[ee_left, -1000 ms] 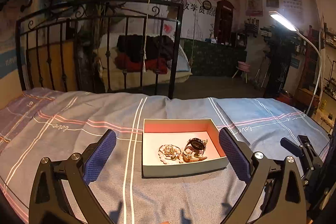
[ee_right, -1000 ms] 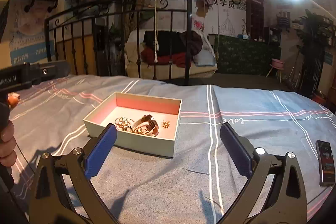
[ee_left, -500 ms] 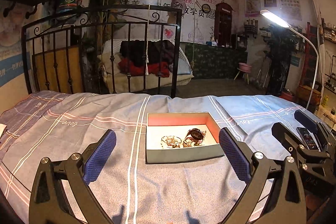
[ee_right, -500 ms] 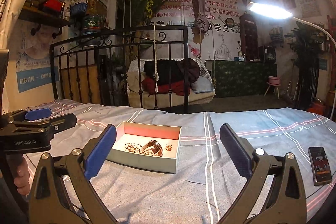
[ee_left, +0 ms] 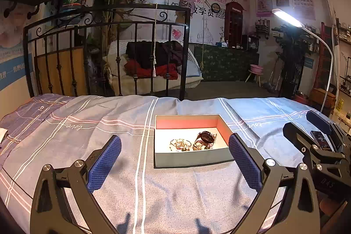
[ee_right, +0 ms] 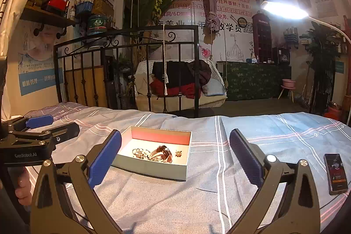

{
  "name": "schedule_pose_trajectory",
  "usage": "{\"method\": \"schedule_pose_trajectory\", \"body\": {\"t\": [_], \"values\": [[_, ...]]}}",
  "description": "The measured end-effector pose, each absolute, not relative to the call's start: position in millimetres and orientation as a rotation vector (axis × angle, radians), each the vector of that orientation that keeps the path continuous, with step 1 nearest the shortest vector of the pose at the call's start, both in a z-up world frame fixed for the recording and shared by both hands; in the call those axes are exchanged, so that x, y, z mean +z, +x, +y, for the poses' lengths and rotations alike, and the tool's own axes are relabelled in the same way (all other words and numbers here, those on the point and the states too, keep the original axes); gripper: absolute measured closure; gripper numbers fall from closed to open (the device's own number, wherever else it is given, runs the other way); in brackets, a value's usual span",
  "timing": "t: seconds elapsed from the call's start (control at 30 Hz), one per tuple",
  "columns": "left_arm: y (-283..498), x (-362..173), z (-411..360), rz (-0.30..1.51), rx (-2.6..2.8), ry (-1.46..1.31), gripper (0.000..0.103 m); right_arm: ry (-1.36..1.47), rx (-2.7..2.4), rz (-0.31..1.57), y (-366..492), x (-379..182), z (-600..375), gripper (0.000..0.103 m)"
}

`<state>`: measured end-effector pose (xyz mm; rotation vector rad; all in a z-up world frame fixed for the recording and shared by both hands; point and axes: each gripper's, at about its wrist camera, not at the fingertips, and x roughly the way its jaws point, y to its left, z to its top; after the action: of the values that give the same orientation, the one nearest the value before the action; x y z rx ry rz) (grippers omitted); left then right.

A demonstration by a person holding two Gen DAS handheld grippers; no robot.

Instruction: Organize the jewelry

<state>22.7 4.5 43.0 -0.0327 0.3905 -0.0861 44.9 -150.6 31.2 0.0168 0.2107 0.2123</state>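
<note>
An open grey box (ee_left: 193, 158) with a pink inner wall lies on the bed; it also shows in the right wrist view (ee_right: 151, 166). Inside lie a dark watch (ee_left: 206, 137), gold chains (ee_left: 179, 144) and, in the right wrist view, a small gold flower piece (ee_right: 178, 153) beside the watch (ee_right: 162, 151). My left gripper (ee_left: 174, 159) is open and empty, held back from the box's near side. My right gripper (ee_right: 175, 158) is open and empty, also short of the box. Each gripper shows at the edge of the other's view.
A phone (ee_right: 335, 173) lies on the plaid bedsheet (ee_right: 219, 196) at the right. A black iron bed frame (ee_left: 109, 25) stands behind the bed. A lit lamp (ee_right: 283, 10) arches over from the right.
Both grippers have pulled back and tilted up; the box looks smaller and farther away. Both stay open and empty.
</note>
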Motion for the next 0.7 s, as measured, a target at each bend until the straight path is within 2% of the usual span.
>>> {"method": "schedule_pose_trajectory", "body": {"t": [0.7], "values": [[21.0,42.8,7.4,0.395,-0.084,-0.026,0.007,0.014,0.224,0.205,43.3,31.5,-148.5,0.006]]}}
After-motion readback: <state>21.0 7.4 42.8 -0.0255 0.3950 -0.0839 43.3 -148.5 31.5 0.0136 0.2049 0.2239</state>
